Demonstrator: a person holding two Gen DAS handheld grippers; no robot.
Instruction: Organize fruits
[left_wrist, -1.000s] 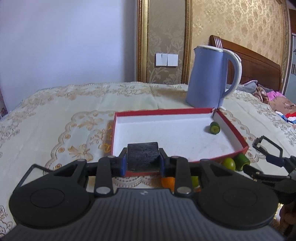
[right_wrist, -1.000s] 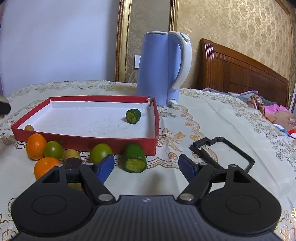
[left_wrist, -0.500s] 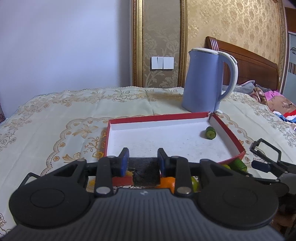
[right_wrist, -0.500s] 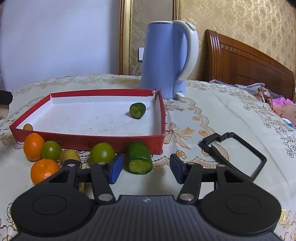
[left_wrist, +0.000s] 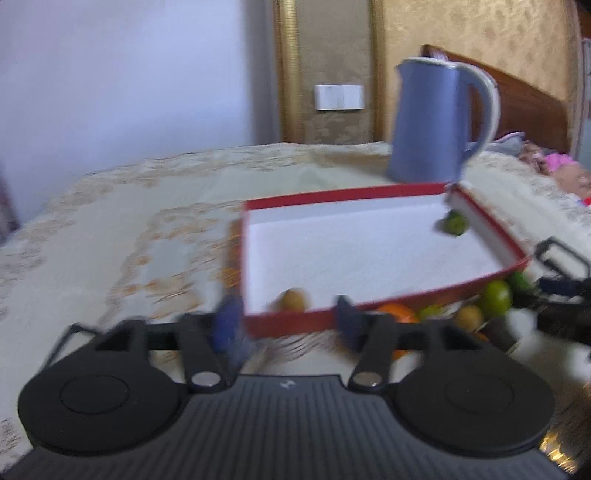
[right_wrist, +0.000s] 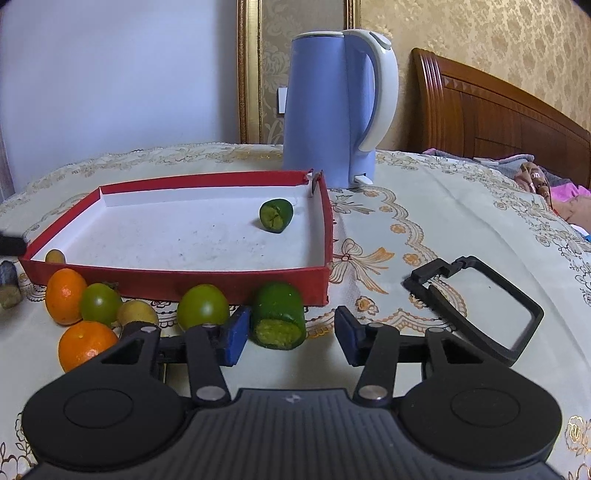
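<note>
Left claw (left_wrist: 288, 321) just opened, dropped small yellow fruit (left_wrist: 293, 299) into red tray (left_wrist: 369, 194); right claw (right_wrist: 290, 334) open around cut green fruit (right_wrist: 279, 319), next pick.

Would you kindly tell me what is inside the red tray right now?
The red tray holds a cut green fruit near its far right corner and a small yellowish fruit at the near left corner, partly hidden by the wall.

Left gripper (left_wrist: 288, 321) spread, empty; right gripper (right_wrist: 290, 338) likewise.
</note>
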